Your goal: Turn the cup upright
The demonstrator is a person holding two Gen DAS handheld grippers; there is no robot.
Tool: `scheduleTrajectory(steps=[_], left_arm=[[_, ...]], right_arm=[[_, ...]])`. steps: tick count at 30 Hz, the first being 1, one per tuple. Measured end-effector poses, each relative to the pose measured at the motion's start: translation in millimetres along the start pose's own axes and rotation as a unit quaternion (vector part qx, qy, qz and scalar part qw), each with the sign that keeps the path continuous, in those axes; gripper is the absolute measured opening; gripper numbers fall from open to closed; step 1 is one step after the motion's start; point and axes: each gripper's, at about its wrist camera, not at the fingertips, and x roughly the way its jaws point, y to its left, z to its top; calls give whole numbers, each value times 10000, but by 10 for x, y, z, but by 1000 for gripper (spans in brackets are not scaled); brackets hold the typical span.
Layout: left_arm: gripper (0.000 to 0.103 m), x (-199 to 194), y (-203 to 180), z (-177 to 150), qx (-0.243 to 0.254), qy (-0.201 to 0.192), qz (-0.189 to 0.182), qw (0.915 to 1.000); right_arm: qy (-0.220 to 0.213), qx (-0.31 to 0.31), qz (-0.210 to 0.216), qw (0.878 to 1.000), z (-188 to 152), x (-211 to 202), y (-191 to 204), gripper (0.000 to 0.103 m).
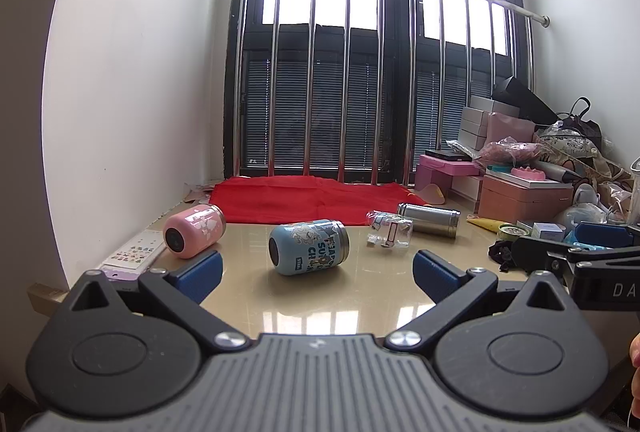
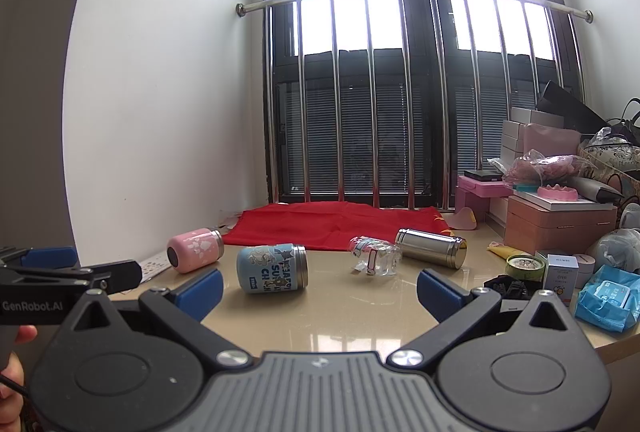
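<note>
While hanging back short of the cups, hovering with the left tool spread wide and gripping nothing. Same for the right tool: splayed fully, empty, poised low over the glossy surface.

Lying on its side straight ahead of the left tool, just beyond the fingertips: the blue cup, dark end toward the tool, metal-rimmed end away to the right. Ahead and left of the right tool in the other view. Further off to the left, tipped over too: a pink cup. Ahead and right, toppled as well: a clear cup and a steel flask, just in front of a red cloth.

Looks like the approach step, with no contact made and no cup righted yet. Probably going for the blue cup, as nearest and most centred, though hard to say for certain.

Calls next for easing forward, straddling the round body across its width, closing firmly, then lifting a touch and turning the wrist to set the base down. Worth watching for rolling on that slick top.
</note>
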Motion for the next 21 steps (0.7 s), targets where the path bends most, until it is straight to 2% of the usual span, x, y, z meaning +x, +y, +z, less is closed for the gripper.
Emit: scheduleTrajectory(steps=[13,21], left_arm=[[103,5,-9,-3,23,-10,-1,10000],[103,186,49,-20,-50,78,-46,9999]], right_arm=[[-4,-27,-4,10000,-9,6,-7,103],[150,-89,-6,9998,-42,193,-25,103]])
